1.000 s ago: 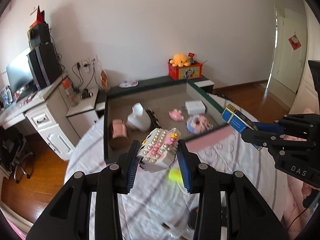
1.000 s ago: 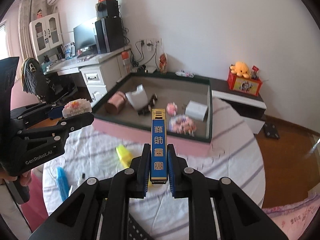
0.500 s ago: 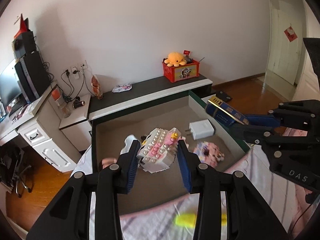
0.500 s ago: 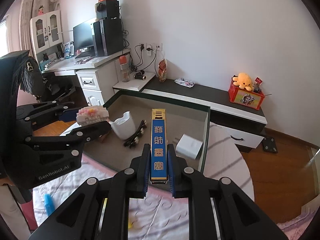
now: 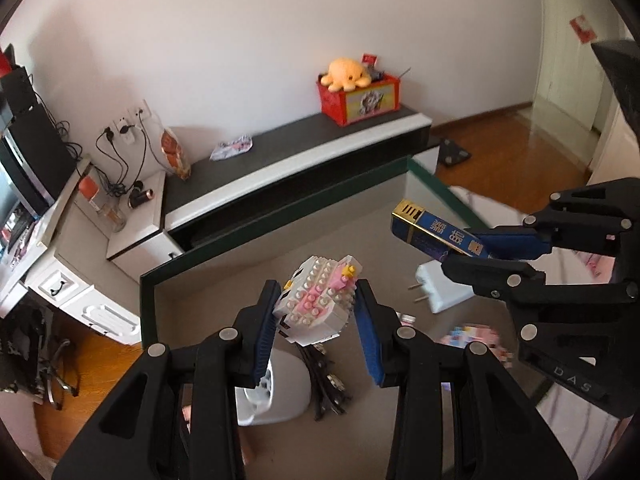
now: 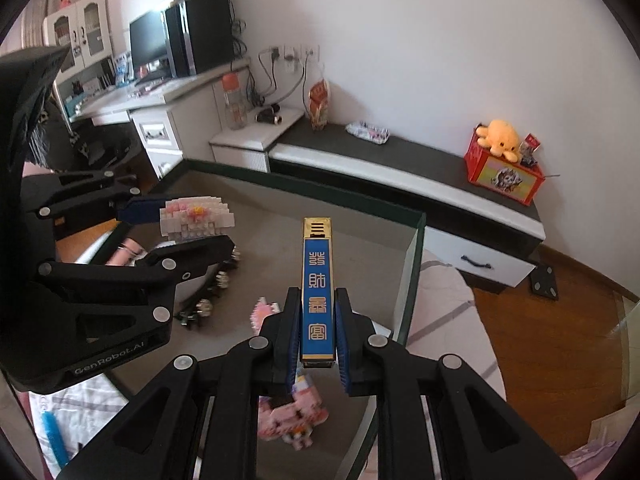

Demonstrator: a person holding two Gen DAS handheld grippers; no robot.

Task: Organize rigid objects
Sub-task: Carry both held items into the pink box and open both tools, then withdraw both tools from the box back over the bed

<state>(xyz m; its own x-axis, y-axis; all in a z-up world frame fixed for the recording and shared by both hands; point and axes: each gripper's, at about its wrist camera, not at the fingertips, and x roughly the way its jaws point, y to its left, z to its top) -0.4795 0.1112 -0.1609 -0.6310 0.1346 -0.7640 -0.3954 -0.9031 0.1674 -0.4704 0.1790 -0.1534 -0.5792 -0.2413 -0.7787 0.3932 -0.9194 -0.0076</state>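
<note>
My left gripper (image 5: pixel 316 312) is shut on a white and pink brick model (image 5: pixel 320 300) and holds it above the inside of the green-rimmed storage box (image 5: pixel 256 232). The model also shows in the right wrist view (image 6: pixel 196 218). My right gripper (image 6: pixel 318 320) is shut on a long blue and gold box (image 6: pixel 317 288), held over the storage box's right part (image 6: pixel 412 264). The blue box shows in the left wrist view (image 5: pixel 436 236), to the right of the brick model.
Inside the storage box lie a white charger plug (image 5: pixel 440 288), a white jug (image 5: pixel 276 392), a black chain-like item (image 5: pixel 328 380) and pink block toys (image 6: pixel 292 412). A low black-topped cabinet (image 5: pixel 304 148) with a red box (image 5: pixel 360 100) stands behind. A blue item (image 6: pixel 54 440) lies on the bedsheet.
Both grippers have moved forward from above the bedsheet to over the inside of the storage box, each keeping its object. The box's contents now lie directly beneath them.
</note>
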